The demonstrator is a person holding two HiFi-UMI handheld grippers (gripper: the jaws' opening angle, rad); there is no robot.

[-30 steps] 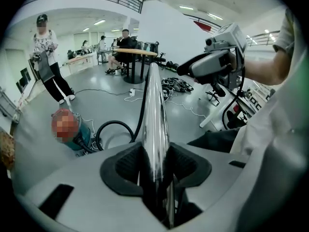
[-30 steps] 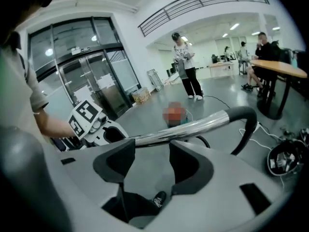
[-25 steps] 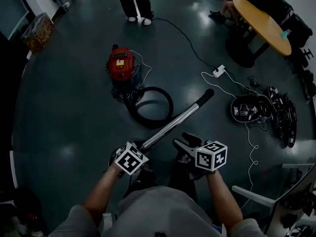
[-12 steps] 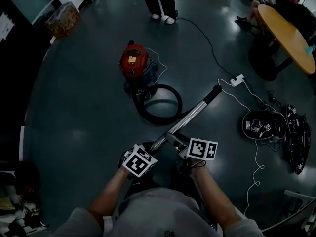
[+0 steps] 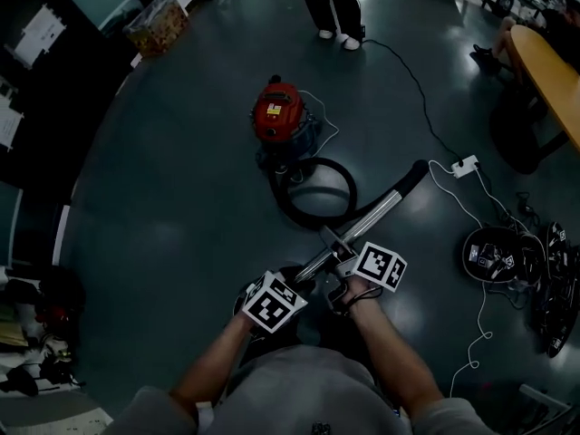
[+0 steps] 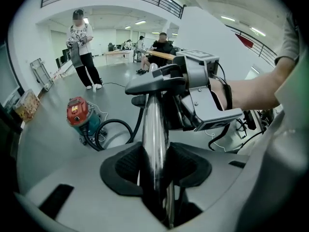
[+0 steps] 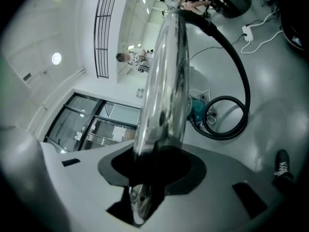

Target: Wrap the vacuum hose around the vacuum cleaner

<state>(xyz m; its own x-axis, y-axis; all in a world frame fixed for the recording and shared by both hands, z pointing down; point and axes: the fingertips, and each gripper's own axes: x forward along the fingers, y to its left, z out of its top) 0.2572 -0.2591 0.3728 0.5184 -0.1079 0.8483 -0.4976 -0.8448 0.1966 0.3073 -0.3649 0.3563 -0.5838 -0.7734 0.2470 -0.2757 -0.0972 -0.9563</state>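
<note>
Black hose (image 7: 239, 64) loops across the floor (image 5: 163, 198) from the red vacuum cleaner (image 5: 278, 111) ahead of you up to the chrome tube (image 5: 372, 220). Your left gripper (image 6: 155, 166) is clenched on that tube's near end. Your right gripper (image 7: 157, 163), just beyond it, is closing its jaws around the same tube.

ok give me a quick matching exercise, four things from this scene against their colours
Things:
1. vacuum cleaner
2. hose
3. metal tube
4. power strip

Colours:
a. white
b. red top, teal body
c. black
d. shiny silver

Pairs: 1-b, 2-c, 3-d, 4-a
</note>
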